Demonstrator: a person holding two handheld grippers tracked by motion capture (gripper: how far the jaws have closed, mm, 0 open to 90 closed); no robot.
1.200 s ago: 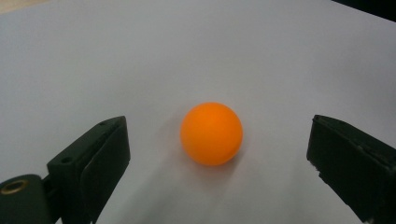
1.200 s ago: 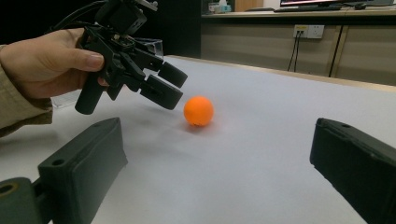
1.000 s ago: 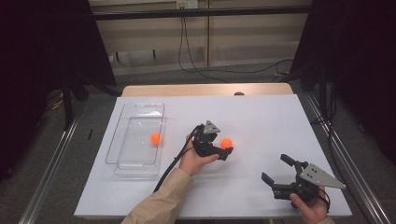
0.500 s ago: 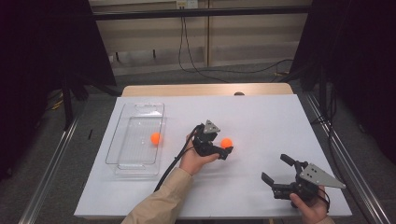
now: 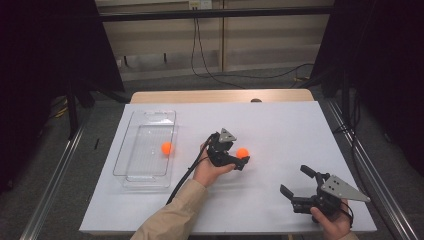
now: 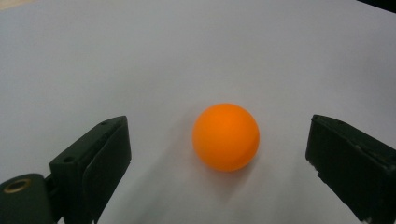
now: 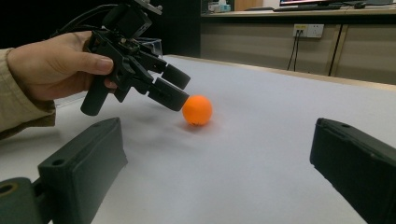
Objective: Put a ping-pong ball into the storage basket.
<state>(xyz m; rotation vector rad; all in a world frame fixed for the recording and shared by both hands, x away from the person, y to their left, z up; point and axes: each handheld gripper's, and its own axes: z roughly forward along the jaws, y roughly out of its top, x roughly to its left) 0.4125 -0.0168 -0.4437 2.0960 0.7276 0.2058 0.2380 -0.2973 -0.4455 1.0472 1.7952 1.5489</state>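
L gripper [image 5: 241, 159] has its jaws wide open, one on each side of the orange ball [image 6: 226, 136], not touching it yet, prob lined up so a squeeze grabs it. Ball sits on the white table [image 5: 280, 130], to the right of the clear tray [image 5: 145, 175]. A 2nd orange ball [image 5: 166, 147] lies in that tray, so this one likely goes there too. R gripper [image 5: 296, 182] waits open w/ nothing in it, near the table's front edge, well away from the ball. Tray's far end is hard to see in the right gripper view, hidden behind the hand [image 7: 51, 65].
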